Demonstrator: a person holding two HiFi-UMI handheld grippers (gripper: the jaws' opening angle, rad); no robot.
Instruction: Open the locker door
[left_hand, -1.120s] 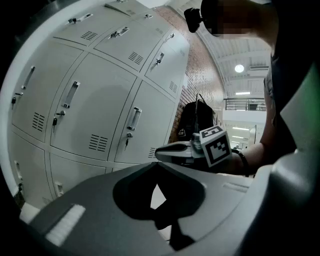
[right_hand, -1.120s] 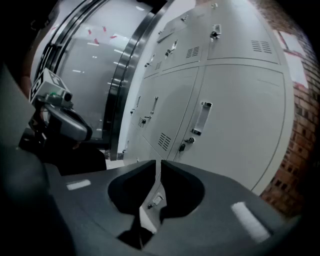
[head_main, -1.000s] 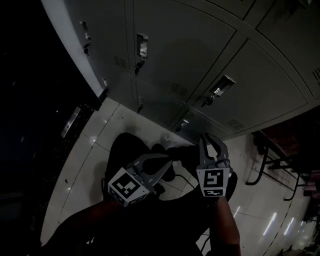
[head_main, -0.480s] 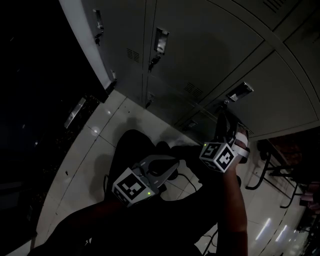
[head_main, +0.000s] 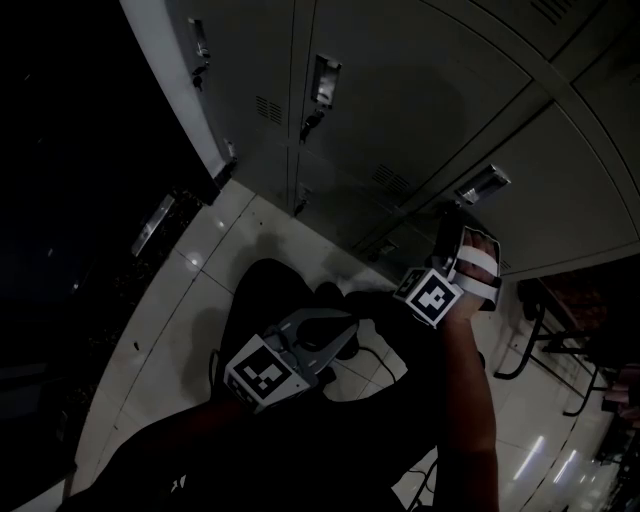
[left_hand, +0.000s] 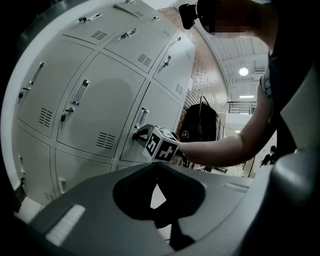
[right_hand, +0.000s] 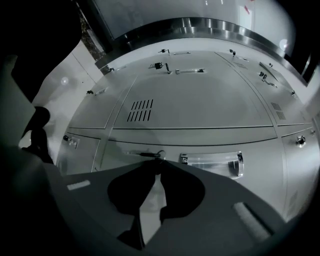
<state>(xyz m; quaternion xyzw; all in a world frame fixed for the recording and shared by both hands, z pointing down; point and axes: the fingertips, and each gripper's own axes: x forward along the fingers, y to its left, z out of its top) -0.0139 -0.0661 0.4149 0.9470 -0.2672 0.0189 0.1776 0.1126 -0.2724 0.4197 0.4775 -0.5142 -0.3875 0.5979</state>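
The grey locker door (head_main: 545, 165) carries a clear handle (head_main: 482, 185) and, just below it, a small key (right_hand: 145, 154) in the lock. My right gripper (head_main: 446, 218) is raised to that lock. In the right gripper view its jaws (right_hand: 157, 164) are closing, and their tips meet on the key's ring end, left of the handle (right_hand: 212, 162). The left gripper view shows the right gripper's marker cube (left_hand: 162, 145) against the same door. My left gripper (head_main: 347, 337) hangs low over the person's lap, its jaws together with nothing in them (left_hand: 154, 165).
More grey locker doors with vents and handles surround this one (head_main: 400, 90). Below is a pale tiled floor (head_main: 200, 250). A black metal frame (head_main: 530, 335) stands at the right, and a dark bag (left_hand: 200, 122) sits past the lockers' end.
My right gripper rose from the lap to the lock under the handle, then twisted so that its cube turned. The left gripper stayed in place.
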